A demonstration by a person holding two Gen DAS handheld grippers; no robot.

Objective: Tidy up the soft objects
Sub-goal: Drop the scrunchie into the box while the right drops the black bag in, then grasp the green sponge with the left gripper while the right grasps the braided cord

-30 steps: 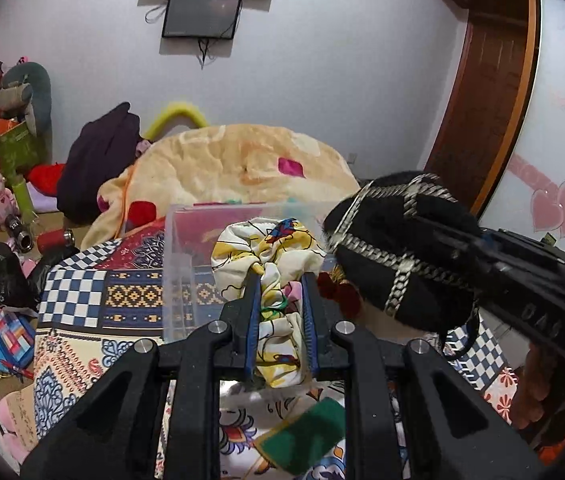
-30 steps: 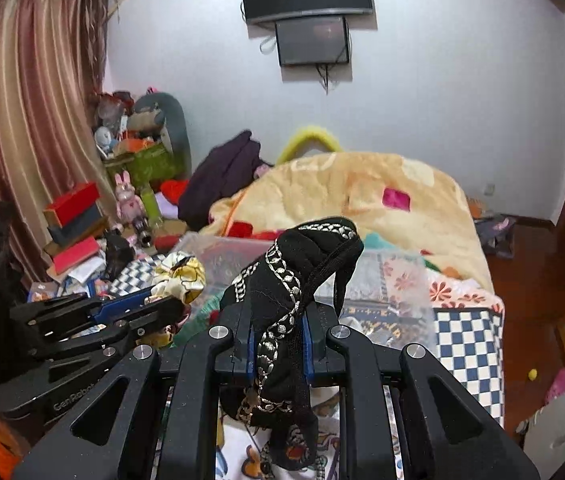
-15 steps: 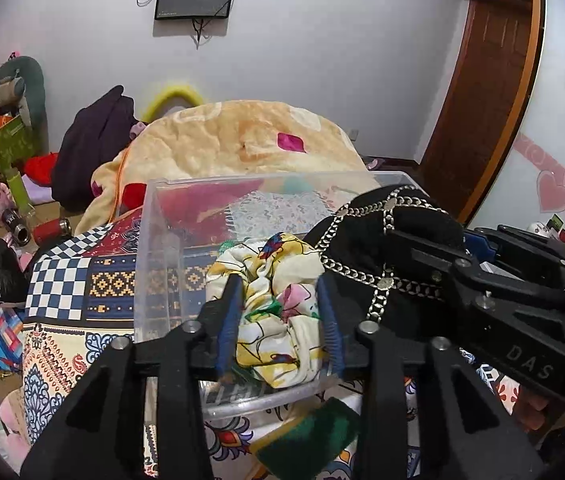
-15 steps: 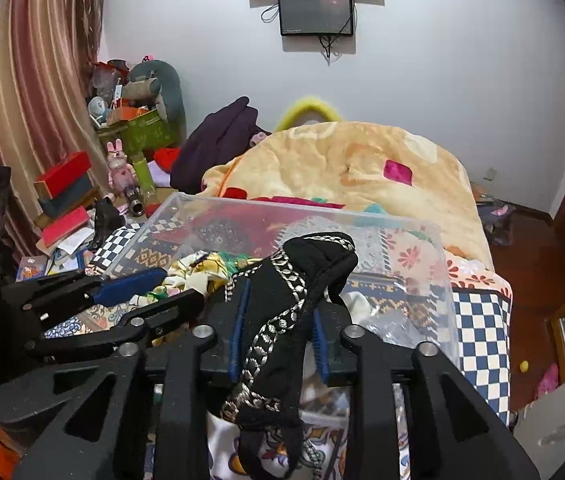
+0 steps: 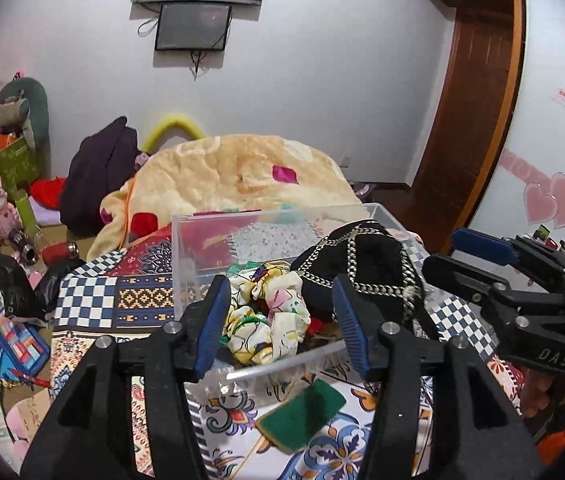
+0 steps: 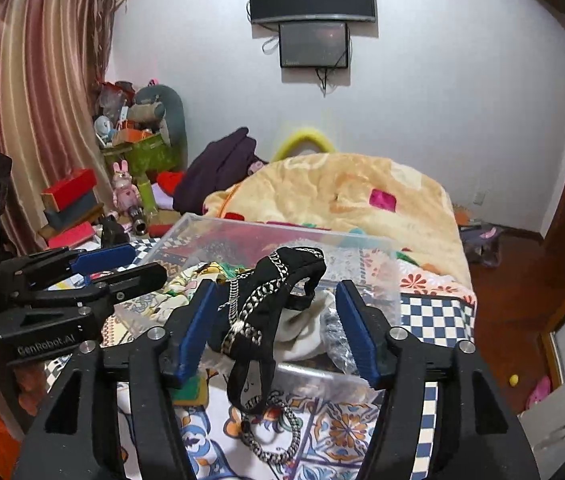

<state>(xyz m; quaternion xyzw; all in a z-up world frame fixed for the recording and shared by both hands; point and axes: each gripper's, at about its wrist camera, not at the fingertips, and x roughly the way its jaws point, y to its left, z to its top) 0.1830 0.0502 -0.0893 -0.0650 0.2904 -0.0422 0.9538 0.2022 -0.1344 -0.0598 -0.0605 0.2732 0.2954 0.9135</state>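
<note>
A clear plastic bin [image 5: 186, 264] stands on the patterned bedspread. A yellow floral cloth [image 5: 266, 316] lies in its near end, between the wide-open fingers of my left gripper [image 5: 278, 328], which holds nothing. A black garment with a silver chain [image 6: 258, 312] rests over the bin's near rim [image 6: 322, 376], its strap and chain hanging outside. My right gripper [image 6: 274, 328] is open around it without holding it. The garment also shows in the left wrist view [image 5: 362, 268], with the right gripper [image 5: 482, 264] beside it.
A green sponge-like pad [image 5: 302, 408] lies on the bedspread in front of the bin. A yellow blanket heap [image 6: 342, 200] sits behind it. Clutter, boxes and toys [image 6: 122, 168] fill the left side. A wooden door [image 5: 470, 120] stands at the right.
Both grippers opened over the bin. The floral cloth dropped from the left gripper into the bin; the black garment left the right gripper and rests on the rim.
</note>
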